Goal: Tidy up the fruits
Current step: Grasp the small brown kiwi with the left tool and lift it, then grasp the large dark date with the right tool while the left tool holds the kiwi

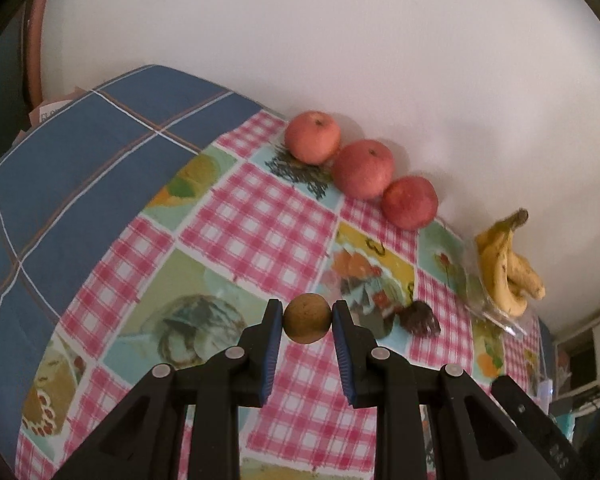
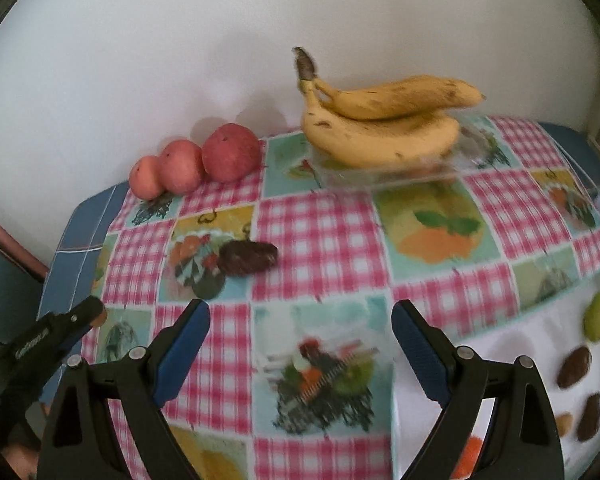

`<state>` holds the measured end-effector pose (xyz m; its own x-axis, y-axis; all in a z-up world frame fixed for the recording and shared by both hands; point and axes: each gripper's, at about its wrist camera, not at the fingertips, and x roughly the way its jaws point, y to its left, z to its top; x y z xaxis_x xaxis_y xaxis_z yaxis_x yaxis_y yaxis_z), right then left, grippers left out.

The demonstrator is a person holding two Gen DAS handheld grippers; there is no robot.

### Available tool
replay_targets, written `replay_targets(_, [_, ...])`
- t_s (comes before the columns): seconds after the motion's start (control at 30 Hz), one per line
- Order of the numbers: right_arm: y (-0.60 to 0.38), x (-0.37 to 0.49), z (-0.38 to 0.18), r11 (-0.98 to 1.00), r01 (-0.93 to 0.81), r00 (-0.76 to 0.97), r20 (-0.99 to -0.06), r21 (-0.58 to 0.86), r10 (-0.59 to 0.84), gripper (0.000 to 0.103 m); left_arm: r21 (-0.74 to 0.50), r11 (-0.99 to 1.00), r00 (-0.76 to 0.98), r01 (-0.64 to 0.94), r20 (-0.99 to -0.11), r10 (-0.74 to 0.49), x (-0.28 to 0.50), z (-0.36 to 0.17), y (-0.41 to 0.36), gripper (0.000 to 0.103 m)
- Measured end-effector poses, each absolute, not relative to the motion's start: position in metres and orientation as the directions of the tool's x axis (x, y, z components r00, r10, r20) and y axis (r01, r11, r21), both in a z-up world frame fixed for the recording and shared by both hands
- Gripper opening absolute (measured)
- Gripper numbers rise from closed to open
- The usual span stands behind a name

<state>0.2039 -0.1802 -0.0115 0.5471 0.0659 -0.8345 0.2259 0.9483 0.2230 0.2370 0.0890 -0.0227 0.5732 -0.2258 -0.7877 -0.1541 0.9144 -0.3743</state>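
Note:
My left gripper (image 1: 307, 305) is shut on a small round brownish fruit (image 1: 307, 319), held just above the patterned tablecloth (image 1: 260, 220). Three red apples (image 1: 363, 168) sit in a row against the white wall, also seen in the right wrist view as apples (image 2: 231, 152). A bunch of bananas (image 2: 380, 132) rests on a clear plastic tray (image 2: 380, 178); the bananas (image 1: 504, 268) lie right of the apples. A dark wrinkled fruit (image 2: 248, 257) lies on the cloth, right of my left gripper as the dark fruit (image 1: 420, 318). My right gripper (image 2: 302, 306) hangs open over the cloth, holding nothing.
A white plate (image 2: 520, 340) at the right carries several small fruits, one green (image 2: 596, 316) and some brown (image 2: 574, 366). A blue checked cloth (image 1: 80, 160) covers the table's left end. The left gripper's body (image 2: 60, 332) shows at the lower left of the right wrist view.

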Motion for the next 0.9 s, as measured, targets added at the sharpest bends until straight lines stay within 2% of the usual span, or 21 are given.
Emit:
replay_targets(0.3, [-0.146,0.26,-0.035,0.973,0.174,0.501,-0.864,0.152,0.046,0.088,-0.381,0.912,0.561,-0.153,-0.793,-0.237,0.248,-0.034,0.091,0.027])
replay_targets(0.7, [-0.129,0.285,-0.064,0.981,0.154,0.447,-0.894,0.117,0.037,0.087,-0.377,0.916,0.558,-0.14,-0.794,-0.242,0.251,-0.037,0.087,0.027])
replay_targets(0.77, [-0.129,0.285,-0.065,0.982,0.151,0.447,-0.894,0.117,0.038,0.067,-0.378,0.915,0.559,-0.14,-0.793,-0.243,0.251,-0.037,0.088,0.027])
replay_targets(0.9, [-0.131,0.288,-0.068,0.978,0.157,0.439,-0.897,0.139,0.057,0.064,-0.373,0.918,0.561,-0.133,-0.792,-0.24,0.251,-0.036,0.087,0.027])
